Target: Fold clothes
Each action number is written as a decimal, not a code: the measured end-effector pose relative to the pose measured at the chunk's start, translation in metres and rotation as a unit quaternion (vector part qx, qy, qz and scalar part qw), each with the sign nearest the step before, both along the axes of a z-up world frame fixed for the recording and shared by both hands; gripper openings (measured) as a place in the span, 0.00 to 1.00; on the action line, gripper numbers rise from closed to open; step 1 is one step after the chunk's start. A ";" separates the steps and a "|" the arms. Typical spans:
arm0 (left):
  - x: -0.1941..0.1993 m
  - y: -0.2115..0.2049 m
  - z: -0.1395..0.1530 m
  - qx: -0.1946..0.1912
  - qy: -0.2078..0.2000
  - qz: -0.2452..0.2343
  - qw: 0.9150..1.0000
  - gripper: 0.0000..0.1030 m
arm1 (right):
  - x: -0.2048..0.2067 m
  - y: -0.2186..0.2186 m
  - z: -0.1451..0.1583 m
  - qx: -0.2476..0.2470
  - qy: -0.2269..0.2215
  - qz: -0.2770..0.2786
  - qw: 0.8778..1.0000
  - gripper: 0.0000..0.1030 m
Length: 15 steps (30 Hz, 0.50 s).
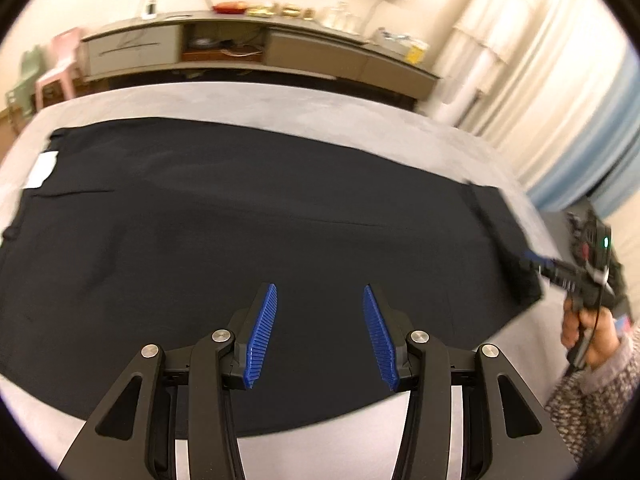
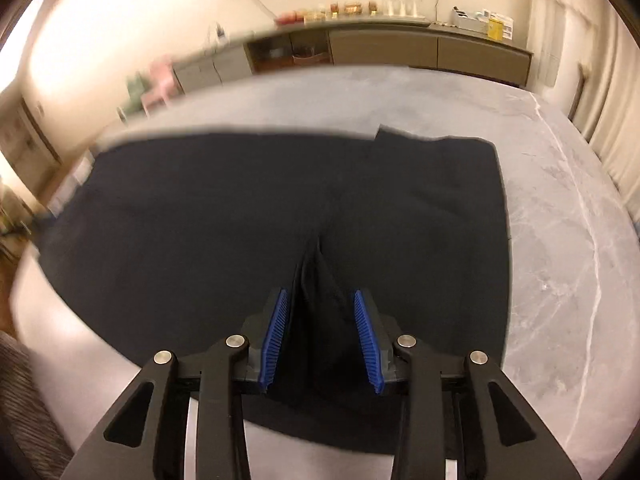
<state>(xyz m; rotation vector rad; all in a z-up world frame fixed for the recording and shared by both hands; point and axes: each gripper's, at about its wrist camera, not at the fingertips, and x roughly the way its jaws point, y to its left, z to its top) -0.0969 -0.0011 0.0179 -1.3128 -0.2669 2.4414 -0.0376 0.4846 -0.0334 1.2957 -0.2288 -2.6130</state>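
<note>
Black cloth (image 1: 248,216), a flat garment, lies spread across the grey table (image 1: 360,116) and covers most of its top. A white label (image 1: 43,168) sits at the garment's far left edge. Above the garment's near edge hangs the left gripper (image 1: 320,292), its blue pads (image 1: 262,336) apart with nothing between them. At the garment's right end a person's hand (image 1: 588,336) holds the right gripper (image 2: 320,296). A raised ridge of the black cloth stands between this gripper's pads (image 2: 366,336), which are partly apart; whether they press on the fold cannot be told. Beyond the garment, past the table's far edge, a long low cabinet (image 1: 256,50) runs along the wall.
</note>
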 end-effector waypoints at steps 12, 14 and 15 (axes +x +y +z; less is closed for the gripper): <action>-0.065 0.273 -0.017 0.077 -0.066 -0.126 0.987 0.58 | 0.008 0.077 -0.017 -0.066 -0.047 -0.084 0.993 0.36; -0.083 0.299 -0.025 0.057 -0.067 -0.127 0.988 0.57 | 0.009 0.071 -0.023 -0.056 -0.048 -0.064 0.995 0.36; -0.092 0.309 -0.031 0.054 -0.075 -0.126 0.988 0.57 | 0.008 0.068 -0.026 -0.052 -0.048 -0.057 0.996 0.36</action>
